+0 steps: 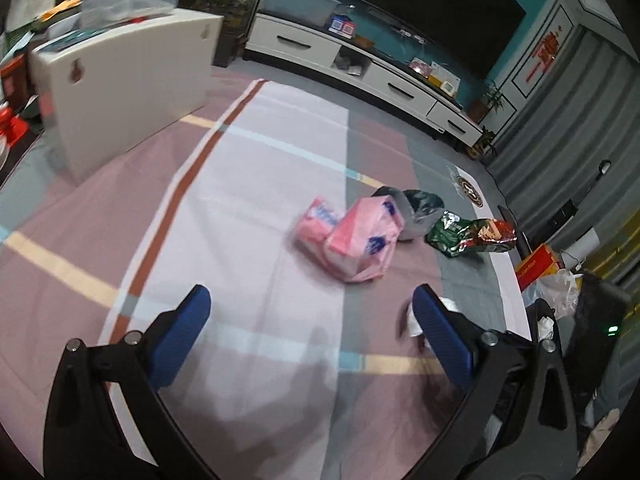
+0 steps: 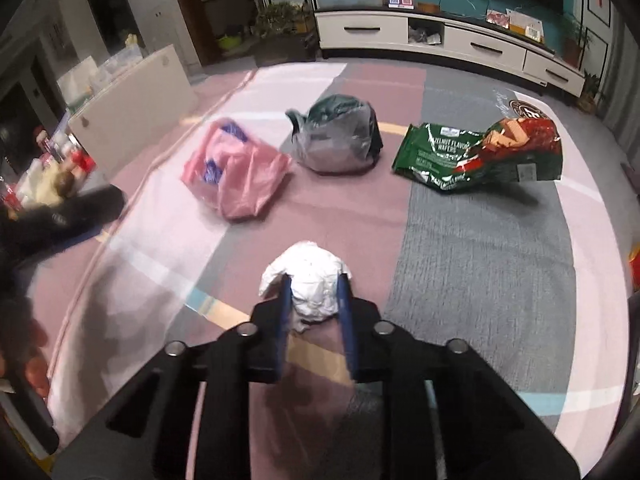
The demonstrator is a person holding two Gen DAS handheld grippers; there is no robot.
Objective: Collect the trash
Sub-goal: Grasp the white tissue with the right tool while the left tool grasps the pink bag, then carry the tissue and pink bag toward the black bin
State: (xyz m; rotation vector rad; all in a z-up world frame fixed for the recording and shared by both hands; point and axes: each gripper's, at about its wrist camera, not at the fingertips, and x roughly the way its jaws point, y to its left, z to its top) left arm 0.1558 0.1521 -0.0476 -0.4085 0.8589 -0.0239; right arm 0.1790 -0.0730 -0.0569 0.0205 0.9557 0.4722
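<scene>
Right wrist view shows the rug (image 2: pixel 480 264) from above, and I go across it from left to right. At about ten o'clock lies a pink bag (image 2: pixel 236 172), thin and crinkly. Just beside it, near twelve o'clock, sits a grey bag (image 2: pixel 336 136) with a knot on top, round and puffy. Off at two o'clock is a green and red wafer bag (image 2: pixel 480 152), shiny and flat. It looks empty.

Right in the middle, close to me, the right gripper (image 2: pixel 314 292) has its two blue fingers squeezed onto a white paper ball (image 2: pixel 310 276). The gap between them is small and the ball bulges out above the tips. The ball looks very light and soft, so it can squash or slip out. A hold across its fat middle looks safest to me.

Over in the left wrist view, the left gripper (image 1: pixel 312 316) has its fingers spread wide with nothing between them. The pink bag (image 1: pixel 352 240) is ahead of it at about one o'clock.

I think the bags will be floppy and light. The knot on the grey one looks like a good spot to pinch, and the wafer bag is slippery, so grab a crumpled edge
</scene>
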